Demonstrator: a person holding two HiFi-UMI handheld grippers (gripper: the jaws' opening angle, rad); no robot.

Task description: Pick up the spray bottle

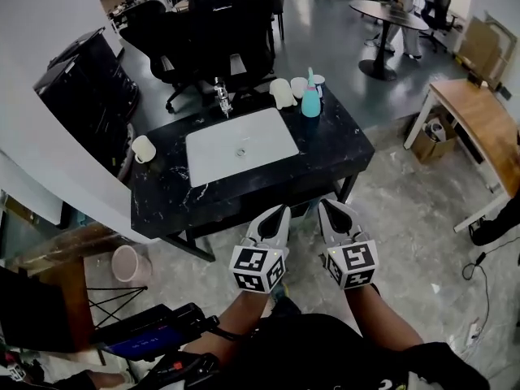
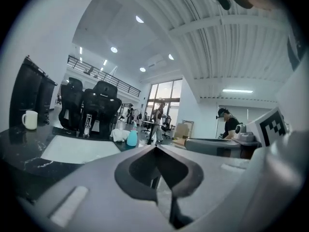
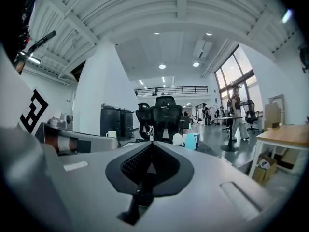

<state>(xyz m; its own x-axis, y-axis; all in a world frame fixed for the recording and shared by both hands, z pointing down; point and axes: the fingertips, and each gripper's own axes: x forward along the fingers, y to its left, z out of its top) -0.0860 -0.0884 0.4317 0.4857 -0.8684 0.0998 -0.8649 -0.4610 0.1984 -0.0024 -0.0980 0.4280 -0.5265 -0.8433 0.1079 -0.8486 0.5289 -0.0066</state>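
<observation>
A teal spray bottle [image 1: 310, 96] stands upright at the far right corner of the black marble table [image 1: 162, 197]. It shows small in the left gripper view [image 2: 132, 137] and in the right gripper view [image 3: 190, 140]. My left gripper [image 1: 282, 210] and right gripper [image 1: 325, 205] hover side by side in front of the table's near edge, well short of the bottle. Both are shut with nothing between the jaws.
A white sink basin [image 1: 240, 145] with a chrome tap [image 1: 221, 97] sits in the table's middle. A white mug [image 1: 144, 148] stands at the left, white cups [image 1: 283, 93] beside the bottle. Black office chairs [image 1: 219, 23] stand behind. A wooden desk [image 1: 479, 128] is on the right.
</observation>
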